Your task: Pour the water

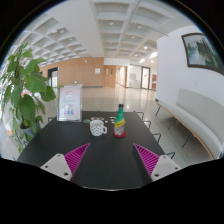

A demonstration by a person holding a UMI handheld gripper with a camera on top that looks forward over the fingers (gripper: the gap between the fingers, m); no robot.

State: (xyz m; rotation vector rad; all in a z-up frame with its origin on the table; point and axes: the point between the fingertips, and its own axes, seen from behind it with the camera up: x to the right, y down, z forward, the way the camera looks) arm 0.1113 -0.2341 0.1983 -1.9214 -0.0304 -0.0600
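Observation:
A bottle (119, 122) with a red cap, a green upper part and a coloured label stands upright on the dark table (105, 155), well beyond my fingers. A white mug (97, 127) stands just left of the bottle, a small gap between them. My gripper (111, 160) is open and empty; its two pink-padded fingers (72, 158) are spread wide over the near part of the table, with nothing between them. The bottle and mug lie ahead, roughly in line with the gap between the fingers.
A white sign stand (70, 102) sits at the table's far left. A leafy green plant (22, 90) stands left of the table. Chairs (150, 128) line the table's right side. A white bench (195, 115) runs along the right wall, with open floor beyond the table.

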